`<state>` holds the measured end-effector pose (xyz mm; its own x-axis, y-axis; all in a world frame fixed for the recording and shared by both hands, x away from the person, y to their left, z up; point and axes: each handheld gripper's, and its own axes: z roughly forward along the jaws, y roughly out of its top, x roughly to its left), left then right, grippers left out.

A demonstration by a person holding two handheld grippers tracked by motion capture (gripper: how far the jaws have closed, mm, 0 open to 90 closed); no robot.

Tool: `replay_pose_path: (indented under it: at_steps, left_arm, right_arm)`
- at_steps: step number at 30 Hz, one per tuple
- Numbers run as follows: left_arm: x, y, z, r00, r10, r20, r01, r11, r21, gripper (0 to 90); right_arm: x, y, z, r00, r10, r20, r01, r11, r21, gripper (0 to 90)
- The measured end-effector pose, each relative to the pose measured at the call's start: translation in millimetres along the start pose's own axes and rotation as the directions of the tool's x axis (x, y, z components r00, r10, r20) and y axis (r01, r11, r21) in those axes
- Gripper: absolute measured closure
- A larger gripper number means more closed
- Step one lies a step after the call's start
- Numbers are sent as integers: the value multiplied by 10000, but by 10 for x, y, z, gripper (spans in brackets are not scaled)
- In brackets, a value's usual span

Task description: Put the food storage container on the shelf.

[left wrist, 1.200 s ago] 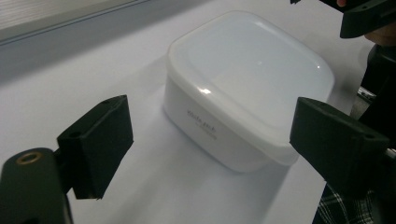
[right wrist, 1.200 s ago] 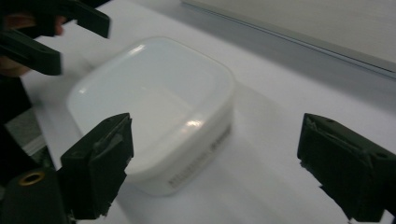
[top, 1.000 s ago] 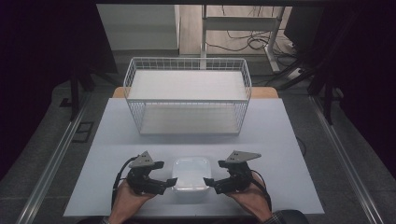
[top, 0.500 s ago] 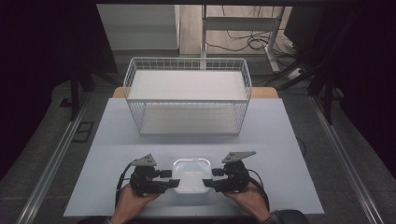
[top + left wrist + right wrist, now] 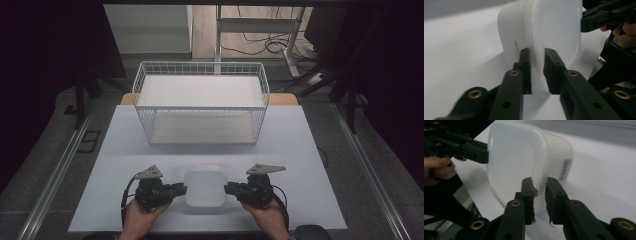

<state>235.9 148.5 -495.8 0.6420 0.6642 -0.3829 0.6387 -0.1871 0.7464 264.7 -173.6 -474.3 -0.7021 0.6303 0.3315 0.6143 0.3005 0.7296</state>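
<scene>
Container is seen from the high view near the worktop's front edge, before the wire basket — gripped from both sides, likely for a level lift. Its rim is pinched by the left gripper, and likewise by the right gripper.

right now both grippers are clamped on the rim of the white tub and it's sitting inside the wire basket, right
Not quite: the white tub isn't inside the wire basket. The high view shows it on the table in front of the basket, near the person. The rest holds: the left gripper and right gripper each clamp its rim.
</scene>
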Motion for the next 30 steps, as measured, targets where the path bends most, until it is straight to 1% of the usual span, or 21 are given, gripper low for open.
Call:
replay_pose_path:
  at_steps: [2, 4, 6, 9, 11, 13, 14, 15, 16, 17, 20, 21, 22, 23, 25, 27, 30]
  left_arm:
    - [-1, 14, 7, 10000, -64, -71, 64, 10000, 16, 797]
    - [7, 20, 14, 9999, -112, -63, 112, 9999, -7, 797]
    - [21, 38, 24, 9998, -169, -41, 169, 9998, -71, 798]
    - [21, 67, 16, 9999, -132, -74, 131, 9998, -173, 798]
    - [24, 121, -9, 9999, -28, -114, 24, 9995, -315, 798]
    - [25, 141, -14, 9999, 26, -145, -31, 9993, -363, 798]
    - [37, 187, -23, 9997, 102, -213, -111, 9990, -425, 798]
    - [37, 187, -23, 9997, 102, -213, -111, 9990, -425, 798]
    - [48, 213, -27, 9997, 109, -239, -120, 9989, -443, 798]
    - [74, 265, -29, 9995, 115, -280, -129, 9986, -523, 797]
    - [102, 315, -26, 9993, 142, -336, -161, 9982, -573, 797]
    - [134, 360, -18, 9991, 174, -385, -197, 9979, -611, 798]
    - [134, 360, -18, 9991, 174, -385, -197, 9979, -611, 797]
    - [167, 404, -9, 9990, 170, -410, -196, 9977, -653, 797]
    - [182, 425, -6, 9990, 191, -416, -219, 9974, -683, 798]
    - [210, 469, -2, 9986, 209, -479, -244, 9971, -721, 798]
    - [269, 559, 0, 9978, 262, -607, -310, 9963, -802, 798]
  right_arm:
    - [9, 8, 7, 9998, -122, 153, 124, 9999, -79, 788]
    - [8, 12, 8, 9998, -136, 166, 138, 9998, -129, 788]
    - [0, 32, 0, 9998, -120, 187, 125, 9995, -297, 789]
    - [-4, 60, -13, 9996, -177, 205, 185, 9990, -408, 789]
    - [-9, 106, -26, 9995, -261, 179, 271, 9981, -550, 790]
    - [-11, 125, -30, 9994, -291, 178, 301, 9978, -583, 790]
    - [-25, 182, -32, 9988, -435, 218, 448, 9970, -639, 790]
    - [-25, 182, -32, 9988, -435, 218, 448, 9970, -639, 790]
    - [-31, 201, -29, 9985, -488, 228, 502, 9964, -684, 790]
    - [-49, 262, -14, 9980, -571, 252, 589, 9955, -749, 789]
    - [-68, 301, -1, 9976, -635, 271, 654, 9948, -783, 790]
    - [-102, 358, 24, 9973, -663, 304, 686, 9941, -842, 789]
    - [-102, 358, 24, 9973, -663, 304, 686, 9941, -842, 789]
    - [-139, 407, 49, 9971, -685, 318, 711, 9935, -888, 789]
    - [-164, 443, 67, 9972, -678, 328, 706, 9930, -944, 789]
    - [-177, 464, 76, 9971, -681, 335, 710, 9928, -963, 789]
    - [-227, 558, 123, 9968, -712, 366, 748, 9913, -1086, 788]
